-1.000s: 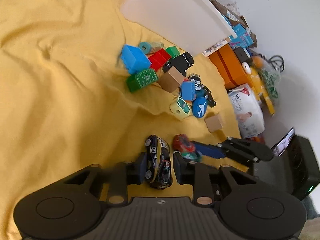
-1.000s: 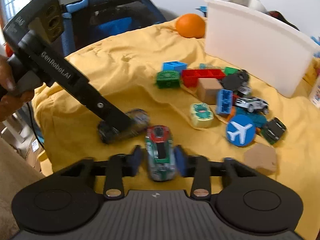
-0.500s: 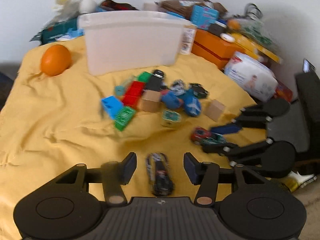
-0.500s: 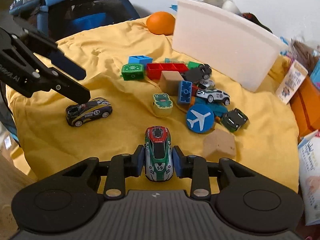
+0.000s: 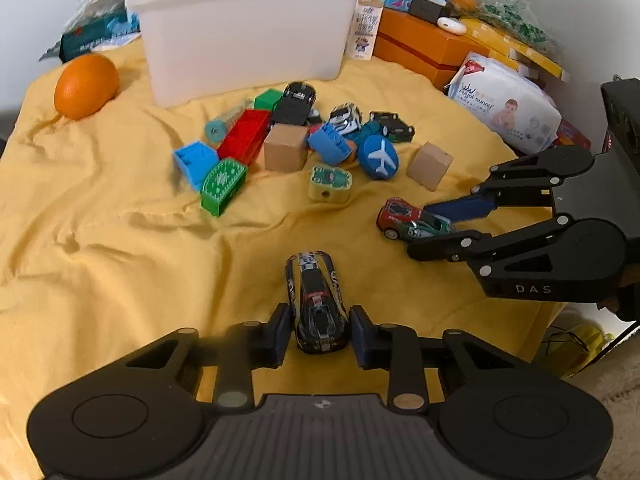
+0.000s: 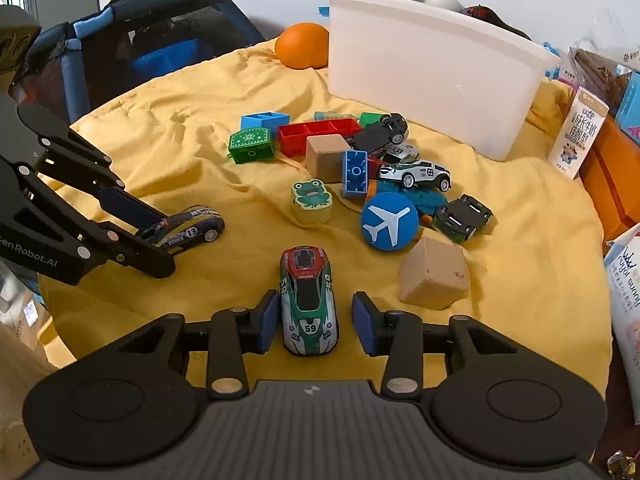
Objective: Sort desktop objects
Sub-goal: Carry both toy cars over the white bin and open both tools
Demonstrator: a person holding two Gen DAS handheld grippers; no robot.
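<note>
Left gripper [image 5: 319,334] jaws closing around black race car [image 5: 317,304], bottom center, small gaps visible. Right gripper [image 6: 314,322] spread slightly around green-white race car [image 6: 307,306], bottom center, on yellow cloth [image 6: 180,152].

Left gripper [image 5: 320,330] jaws closing around black car [image 5: 317,304].

White bin [image 5: 244,36] interior hidden by its near wall. Teal toy [image 6: 424,200] under the plane disc [image 6: 389,221] mostly covered, maybe a car. Wipes pack [image 6: 626,320] cut off at right edge. Far clutter labels too small.
</note>
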